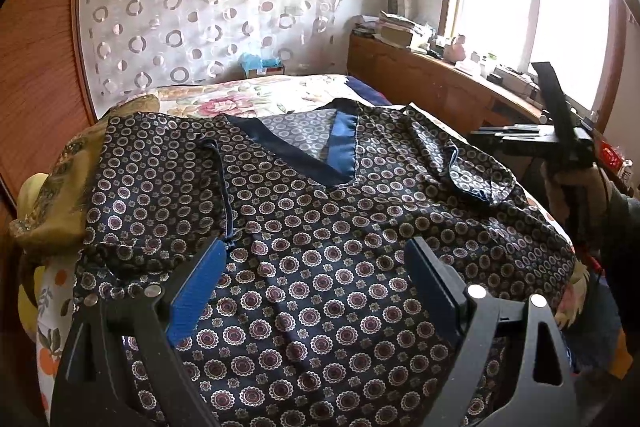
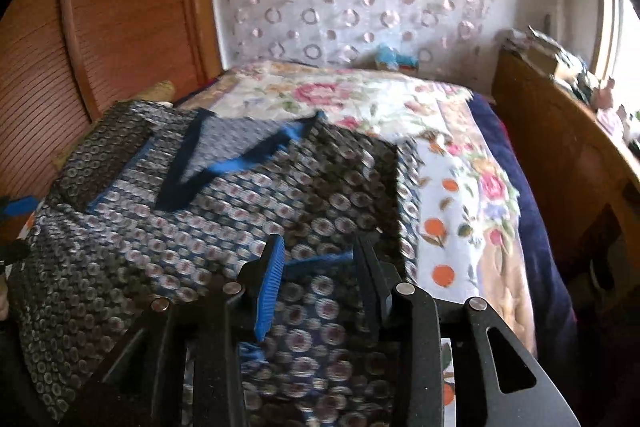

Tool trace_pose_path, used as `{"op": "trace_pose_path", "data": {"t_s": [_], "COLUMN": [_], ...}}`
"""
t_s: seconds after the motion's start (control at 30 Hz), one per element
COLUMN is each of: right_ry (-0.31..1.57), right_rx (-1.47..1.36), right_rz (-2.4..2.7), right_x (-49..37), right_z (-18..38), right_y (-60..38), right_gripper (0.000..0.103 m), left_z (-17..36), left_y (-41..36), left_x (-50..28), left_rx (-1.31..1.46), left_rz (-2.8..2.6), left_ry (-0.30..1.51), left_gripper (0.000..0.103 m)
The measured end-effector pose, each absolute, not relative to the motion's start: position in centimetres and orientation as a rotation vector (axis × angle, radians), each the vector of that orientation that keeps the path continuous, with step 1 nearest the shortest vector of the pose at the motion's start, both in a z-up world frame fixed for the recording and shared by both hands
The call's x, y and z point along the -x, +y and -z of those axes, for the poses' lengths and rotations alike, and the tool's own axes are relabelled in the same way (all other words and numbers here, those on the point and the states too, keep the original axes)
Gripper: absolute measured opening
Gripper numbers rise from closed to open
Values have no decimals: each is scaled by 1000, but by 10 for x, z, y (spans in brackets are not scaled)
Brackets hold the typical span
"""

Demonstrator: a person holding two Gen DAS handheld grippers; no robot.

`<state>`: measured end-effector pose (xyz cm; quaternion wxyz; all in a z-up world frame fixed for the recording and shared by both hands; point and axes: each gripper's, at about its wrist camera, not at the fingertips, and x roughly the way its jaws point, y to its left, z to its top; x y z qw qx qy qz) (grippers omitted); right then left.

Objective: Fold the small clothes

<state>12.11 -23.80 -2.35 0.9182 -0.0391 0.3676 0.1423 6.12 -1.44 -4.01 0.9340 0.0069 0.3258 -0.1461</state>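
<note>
Dark navy medallion-print V-neck top (image 1: 320,227) spread flat on floral bedspread (image 2: 460,187), sleeves tucked inward. Left gripper (image 1: 316,283) open above hem; right gripper (image 2: 320,267) part-open, holding nothing, likely ready for hem fold.

A bed (image 2: 460,163) with a flowery blanket (image 1: 256,99), pushed against a white curtain (image 1: 208,11) dotted with rings. A brown wooden wardrobe (image 2: 120,19) on one side, a long wooden shelf (image 1: 432,75) piled with papers on the other. Bright daylight through a big window (image 1: 532,7).
</note>
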Motion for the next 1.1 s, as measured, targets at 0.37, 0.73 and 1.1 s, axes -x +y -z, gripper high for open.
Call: {"op": "trace_pose_path", "data": {"t_s": [0.37, 0.73, 1.1], "right_ry": [920, 862, 824], "right_rx": [-37, -3, 93], "right_rz": [-268, -404, -321], "right_x": [-185, -203, -191], "right_z": [62, 42, 26], "right_y": [-233, -189, -192], "right_gripper": [37, 16, 40], "left_z": [43, 45, 37], "left_y": [-9, 8, 33], "left_x": [-61, -61, -80], "left_rx": [-11, 8, -17], "left_rz": [287, 259, 202], "left_ry": [676, 678, 661], "left_gripper": [91, 91, 91]}}
